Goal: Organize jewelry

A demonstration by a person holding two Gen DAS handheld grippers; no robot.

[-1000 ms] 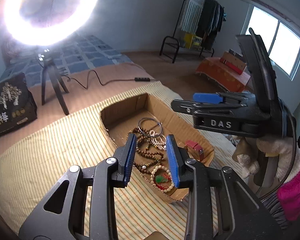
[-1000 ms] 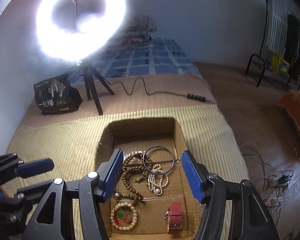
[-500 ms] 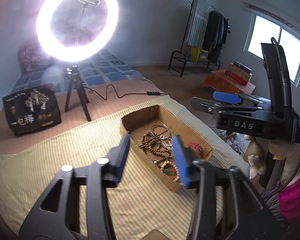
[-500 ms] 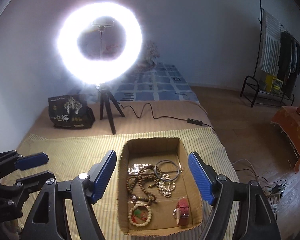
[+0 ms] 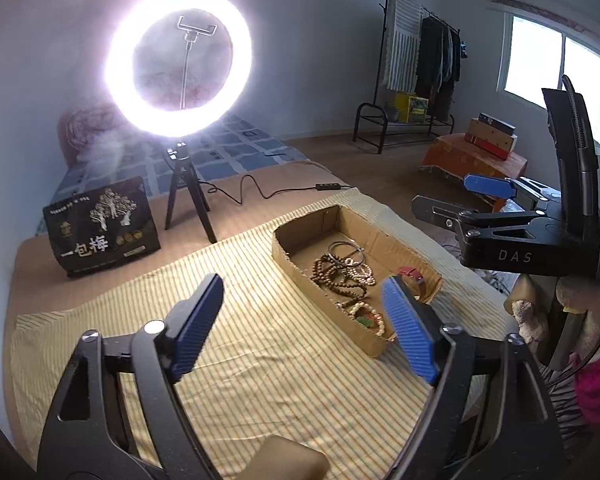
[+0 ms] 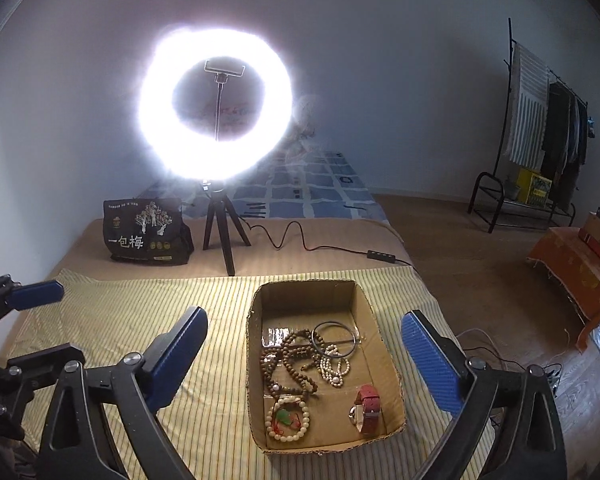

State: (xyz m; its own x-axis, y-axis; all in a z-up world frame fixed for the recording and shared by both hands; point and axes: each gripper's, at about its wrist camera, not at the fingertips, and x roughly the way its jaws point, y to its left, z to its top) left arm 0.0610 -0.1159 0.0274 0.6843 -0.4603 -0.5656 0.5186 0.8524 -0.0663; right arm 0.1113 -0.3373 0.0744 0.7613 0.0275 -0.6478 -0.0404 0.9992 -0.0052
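- Jewelry, held in a cardboard box (image 6: pixel 384 364) on the striped cloth (image 6: pixel 140 320) over the bed; open top, low walls, all pieces loose on its floor.
- Wooden bead strand (image 6: pixel 290 364), largest piece: long, limp, piled in loops. I judge it light but prone to tangle and drag its neighbours; best pinched at a free loop.
- Thin metal bangle (image 6: pixel 334 339): stiff, probably slick, lying across the beads. Take it across the rim.
- Pale bead bracelet (image 6: pixel 287 418) with green and red charms inside: soft, light, near the front wall.
- Red watch (image 6: pixel 367 408): strap stiffer than the beads; grip the strap, not the face.
- White bead string (image 6: pixel 334 368): smallest, fine, likely fragile.
- My left gripper (image 5: pixel 300 328): jaws opening, nothing between them, short of the box.
- My right gripper (image 6: pixel 304 360): jaws opening, empty, above the box.
- Views: the right wrist shows every piece from above; the left wrist sees the box aslant, its near wall and my finger hiding some pieces, but shows the right gripper's body.
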